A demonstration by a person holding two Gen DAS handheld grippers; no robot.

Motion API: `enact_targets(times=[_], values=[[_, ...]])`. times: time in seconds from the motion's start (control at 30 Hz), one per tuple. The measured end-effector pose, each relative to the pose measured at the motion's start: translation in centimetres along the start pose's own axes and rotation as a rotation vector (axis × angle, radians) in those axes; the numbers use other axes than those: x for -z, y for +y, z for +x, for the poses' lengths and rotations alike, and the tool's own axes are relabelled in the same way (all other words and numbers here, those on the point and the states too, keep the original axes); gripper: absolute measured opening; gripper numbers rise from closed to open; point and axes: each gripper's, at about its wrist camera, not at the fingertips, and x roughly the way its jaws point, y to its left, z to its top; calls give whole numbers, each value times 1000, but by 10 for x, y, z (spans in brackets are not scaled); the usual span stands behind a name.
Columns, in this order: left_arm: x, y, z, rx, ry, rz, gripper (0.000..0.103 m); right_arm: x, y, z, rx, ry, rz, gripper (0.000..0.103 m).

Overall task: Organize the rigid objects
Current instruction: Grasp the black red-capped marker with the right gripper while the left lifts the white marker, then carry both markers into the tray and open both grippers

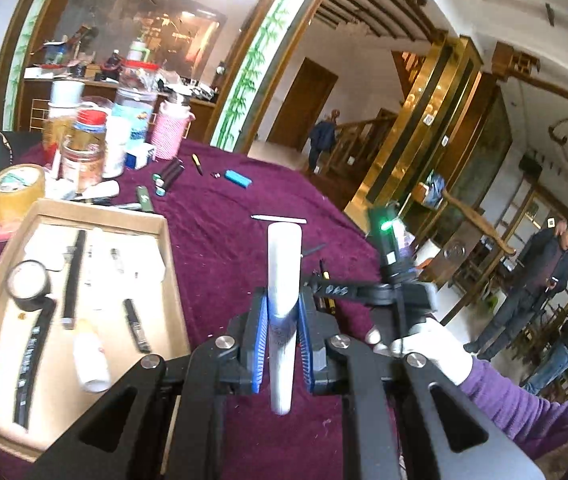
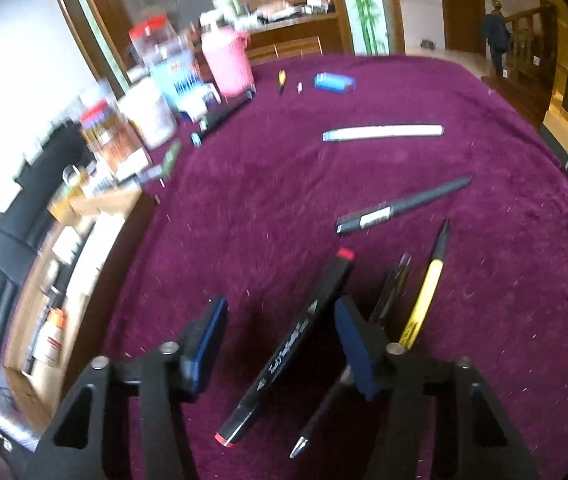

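Note:
My left gripper (image 1: pixel 283 312) is shut on a long white tube (image 1: pixel 283 272), held above the purple tablecloth just right of the cardboard box (image 1: pixel 166 240). The box holds a tape roll (image 1: pixel 28 284), black pens and a small white bottle (image 1: pixel 90 360). My right gripper (image 2: pixel 282 312) is open, low over a black marker with red ends (image 2: pixel 288 352) that lies between its fingers. A dark pen (image 2: pixel 326 412) and a yellow pen (image 2: pixel 424 296) lie just right of it. A black pen (image 2: pixel 404 204) and a white stick (image 2: pixel 382 133) lie farther off.
Jars, bottles and a pink cup (image 1: pixel 170 132) crowd the table's far left. A blue lighter (image 1: pixel 238 178), small pens and a roll of brown tape (image 1: pixel 18 192) lie beyond the box. The right gripper (image 1: pixel 388 280) shows in the left view. People stand beyond the table's right edge.

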Motion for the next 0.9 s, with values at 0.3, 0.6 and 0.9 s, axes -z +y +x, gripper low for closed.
enact_targets(times=[0.3, 0.6, 0.9], values=[[14, 39, -68, -42, -77, -28, 14, 8, 13, 21, 155, 31, -45, 53], [33, 76, -101, -119, -103, -105, 14, 17, 15, 0, 89, -28, 8, 15], [49, 94, -110, -152, -72, -143, 14, 19, 60, -53, -144, -118, -18, 16]])
